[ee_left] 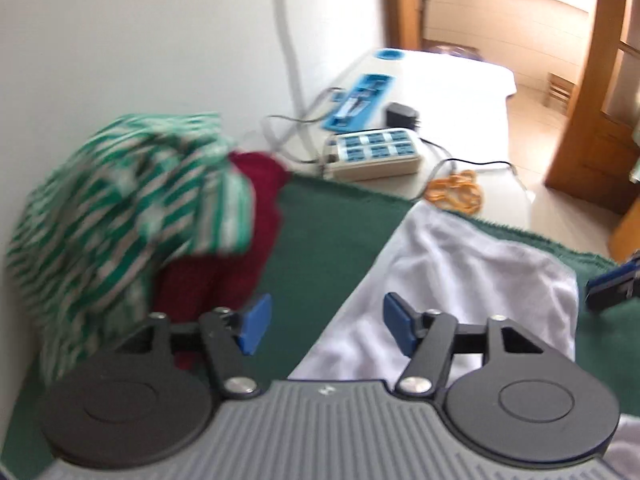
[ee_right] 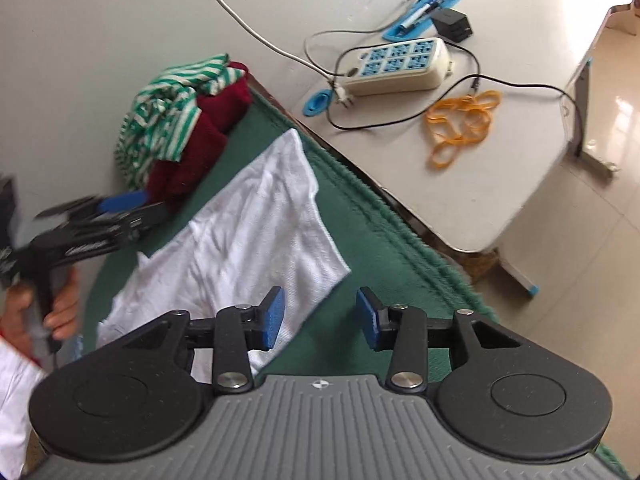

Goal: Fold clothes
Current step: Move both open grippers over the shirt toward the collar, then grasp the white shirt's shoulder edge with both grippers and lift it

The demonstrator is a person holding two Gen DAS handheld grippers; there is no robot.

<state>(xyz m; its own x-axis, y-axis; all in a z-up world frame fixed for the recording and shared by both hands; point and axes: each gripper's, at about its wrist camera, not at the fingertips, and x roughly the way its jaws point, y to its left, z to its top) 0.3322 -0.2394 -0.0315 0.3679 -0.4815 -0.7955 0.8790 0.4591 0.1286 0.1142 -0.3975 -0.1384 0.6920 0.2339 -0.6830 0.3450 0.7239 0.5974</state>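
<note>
Broadly, by size. Grey table (ee_right: 520, 128): bare top along the far side, carrying the small electrical items. Green mat (ee_right: 360, 240): lies beside the table edge, under all the clothing.

White garment (ee_right: 256, 232): spread roughly flat and wrinkled on the mat, one corner near the mat's far edge; in the left wrist view (ee_left: 460, 272) it fills the ground ahead of the tool.

Green-and-white striped garment (ee_right: 164, 116): crumpled in a heap at the mat's far corner against the wall, resting on top of a dark red garment (ee_right: 200, 144), which is bunched beneath and beside it. The pile is apart from the white garment.

Left gripper (ee_left: 324, 330): jaws wide apart, nothing between the blue pads, hovering over the near edge of the white garment and the mat. Seen from the right wrist view (ee_right: 120, 204), blurred, gripped by a hand (ee_right: 60, 308) at the handle.

Right gripper (ee_right: 320, 318): jaws moderately wide, empty, above the near corner of the white garment, one pad over cloth and one over mat.

Power strip (ee_right: 400, 66): cream, blue-faced sockets, on the table, cables leading off.

Blue tray (ee_right: 432, 8): shallow, oblong, holds a pen-like item; contents otherwise unclear.

Orange rubber bands (ee_right: 460, 124): a loose tangle on the table.

Black adapter (ee_right: 452, 22): just beside the tray.
</note>
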